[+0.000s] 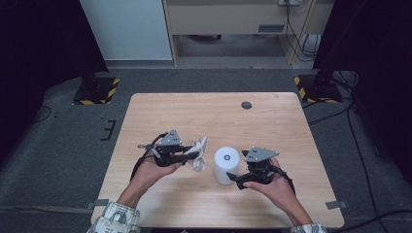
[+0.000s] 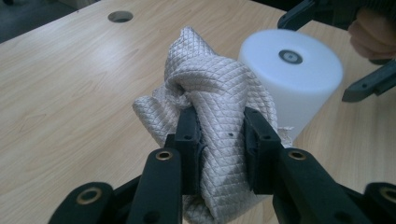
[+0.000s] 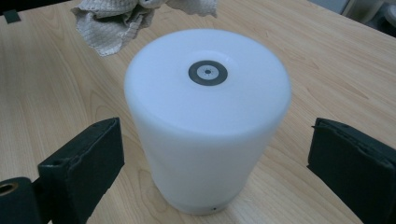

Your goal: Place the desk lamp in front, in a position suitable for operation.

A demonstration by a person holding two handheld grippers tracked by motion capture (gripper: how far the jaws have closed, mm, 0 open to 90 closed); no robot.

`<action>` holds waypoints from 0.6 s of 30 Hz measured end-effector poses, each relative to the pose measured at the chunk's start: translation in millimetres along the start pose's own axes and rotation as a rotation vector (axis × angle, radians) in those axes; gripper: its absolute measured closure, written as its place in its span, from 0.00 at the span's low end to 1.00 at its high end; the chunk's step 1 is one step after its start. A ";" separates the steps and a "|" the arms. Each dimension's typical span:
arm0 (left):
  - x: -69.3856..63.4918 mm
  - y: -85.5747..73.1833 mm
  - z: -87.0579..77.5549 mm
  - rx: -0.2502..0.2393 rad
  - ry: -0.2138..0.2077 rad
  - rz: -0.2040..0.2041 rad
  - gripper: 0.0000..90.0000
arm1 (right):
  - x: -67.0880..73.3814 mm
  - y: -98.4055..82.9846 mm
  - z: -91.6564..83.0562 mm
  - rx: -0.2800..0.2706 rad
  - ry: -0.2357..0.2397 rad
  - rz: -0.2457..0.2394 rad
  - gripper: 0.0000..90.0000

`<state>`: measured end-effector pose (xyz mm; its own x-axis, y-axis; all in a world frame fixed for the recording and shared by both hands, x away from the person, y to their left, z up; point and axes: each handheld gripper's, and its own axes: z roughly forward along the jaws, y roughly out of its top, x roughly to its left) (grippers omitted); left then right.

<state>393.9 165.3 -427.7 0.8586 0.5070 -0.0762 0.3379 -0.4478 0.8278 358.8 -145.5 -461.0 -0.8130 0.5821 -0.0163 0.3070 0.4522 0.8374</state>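
Left gripper (image 1: 194, 156) has its 2 jaws clamped on a bunched, quilted off-white cloth (image 2: 219, 102), which hangs in the jaws above the wooden table (image 1: 160, 111), just left of the white cylinder (image 1: 227, 165) in the high view. Right gripper (image 1: 232, 178) has its 2 jaws spread wide on either side of that cylinder, pads clear of its wall in the right gripper view; the cylinder (image 3: 205, 121) stands upright on the table near the front middle, a small dark ring centred on its flat top. Cloth and cylinder sit close together; contact between them cannot be told.
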 end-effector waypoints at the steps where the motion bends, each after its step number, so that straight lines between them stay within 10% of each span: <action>1: -0.1 1.8 0.6 0.000 -0.001 0.002 0.78 | 0.1 0.2 0.1 -0.004 0.004 -0.002 0.04; 18: -17.0 21.5 5.7 -0.009 -0.038 0.047 0.78 | 0.1 2.2 8.0 -0.016 0.017 -0.020 0.05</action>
<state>388.7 142.9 -411.7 0.8874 0.4573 -0.0585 0.2941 -0.4638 0.8357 363.3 -139.0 -463.6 -0.8272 0.5614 -0.0239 0.2827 0.4527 0.8457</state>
